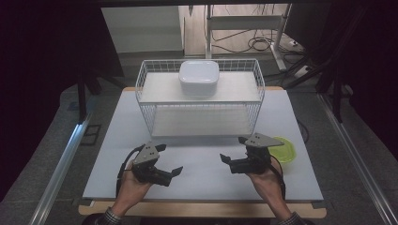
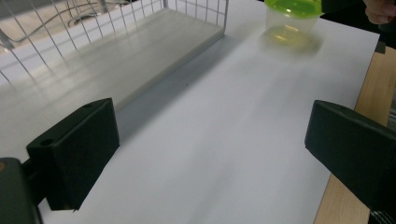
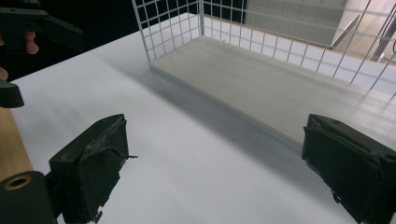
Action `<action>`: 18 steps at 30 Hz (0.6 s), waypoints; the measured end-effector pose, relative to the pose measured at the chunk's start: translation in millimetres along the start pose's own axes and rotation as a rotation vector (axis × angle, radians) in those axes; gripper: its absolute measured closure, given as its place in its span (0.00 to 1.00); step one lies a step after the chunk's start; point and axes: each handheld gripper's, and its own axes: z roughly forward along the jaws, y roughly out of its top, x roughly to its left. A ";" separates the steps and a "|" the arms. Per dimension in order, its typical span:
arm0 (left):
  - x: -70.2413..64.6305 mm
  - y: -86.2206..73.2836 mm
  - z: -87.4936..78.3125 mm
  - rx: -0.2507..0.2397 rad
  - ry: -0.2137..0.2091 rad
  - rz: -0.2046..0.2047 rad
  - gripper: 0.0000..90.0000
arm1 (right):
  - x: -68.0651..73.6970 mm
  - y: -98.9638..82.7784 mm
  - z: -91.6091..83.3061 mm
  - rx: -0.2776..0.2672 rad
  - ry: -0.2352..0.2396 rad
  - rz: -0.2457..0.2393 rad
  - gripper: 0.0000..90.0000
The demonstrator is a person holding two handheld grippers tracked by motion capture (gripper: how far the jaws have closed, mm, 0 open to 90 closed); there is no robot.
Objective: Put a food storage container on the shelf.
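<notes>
The green cup (image 1: 284, 151) sits on the desk (image 1: 197, 164) just beside our right gripper (image 1: 235, 154), behind it toward the desk's right edge; it is the thing nearest to either hand, so we take it as what is being worked with. In the left gripper view it (image 2: 290, 23) stands upright with a bright green rim or lid, though blur keeps us from telling which. Nothing touches it: our right gripper has its fingers (image 3: 91, 158) spread wide with only bare desk between them, turned inward away from the cup. Our left gripper (image 1: 170, 159) is likewise wide open and empty, held low over the desk's front. Both point toward the middle, likely a resting stance. Behind them the wire rack (image 1: 199, 96) stands across the desk, its lower shelf (image 2: 140, 51) bare and easy to reach from the front, while a white box (image 1: 198, 77) rests on its top shelf.
</notes>
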 end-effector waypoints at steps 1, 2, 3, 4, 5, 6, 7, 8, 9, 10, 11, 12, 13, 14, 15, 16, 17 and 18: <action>-1.0 -3.8 1.1 0.000 -0.006 -0.008 0.02 | 0.4 -3.0 -0.3 0.002 0.002 0.000 0.08; -1.7 -5.9 1.6 0.003 -0.006 -0.009 0.02 | 0.6 -6.6 -0.9 0.004 0.008 0.000 0.08; -3.3 -9.0 2.2 0.008 -0.001 -0.003 0.02 | 0.7 -8.5 -1.5 0.007 0.008 -0.002 0.08; -4.2 -10.8 2.0 0.012 0.002 0.005 0.02 | 1.0 -11.2 -2.7 0.010 0.006 -0.004 0.08; -6.1 -14.0 2.0 0.009 0.004 0.013 0.02 | 1.1 -12.9 -3.5 0.012 0.007 -0.005 0.08; -8.8 -18.8 2.2 0.006 -0.003 0.024 0.02 | 1.7 -17.2 -6.0 0.018 0.006 -0.005 0.08; -8.8 -18.8 2.2 0.006 -0.003 0.024 0.02 | 1.7 -17.2 -6.0 0.018 0.006 -0.005 0.08; -10.7 -21.4 2.8 0.012 -0.006 0.035 0.02 | 2.3 -19.8 -7.1 0.022 0.003 -0.002 0.07; -13.1 -23.8 3.5 0.023 -0.002 0.051 0.02 | 3.3 -26.5 -8.4 0.024 0.003 0.011 0.07; -15.5 -25.8 4.0 0.033 0.008 0.071 0.02 | 3.3 -26.5 -8.4 0.024 0.003 0.011 0.07; -18.3 -27.9 4.2 0.043 0.019 0.091 0.02 | 4.4 -34.0 -8.0 0.041 0.010 0.014 0.07; -20.6 -30.2 4.1 0.051 0.020 0.099 0.02 | 4.8 -36.0 -7.8 0.047 0.011 0.012 0.07; -20.6 -30.2 4.1 0.051 0.020 0.099 0.02 | 5.4 -38.2 -7.4 0.054 0.011 0.008 0.06; -21.1 -31.5 3.6 0.053 0.018 0.095 0.02 | 5.4 -38.2 -7.4 0.054 0.011 0.008 0.06; -21.0 -32.8 2.9 0.055 0.017 0.089 0.02 | 6.6 -41.9 -6.7 0.065 0.009 0.005 0.06; -19.8 -35.9 1.3 0.058 0.016 0.073 0.02 | 6.8 -43.5 -6.4 0.071 0.011 0.002 0.06; -19.8 -35.9 1.3 0.058 0.016 0.073 0.02 | 7.1 -45.0 -5.9 0.081 0.013 0.002 0.06; -18.7 -37.5 0.3 0.062 0.017 0.065 0.02 | 7.1 -45.0 -5.9 0.081 0.013 0.002 0.06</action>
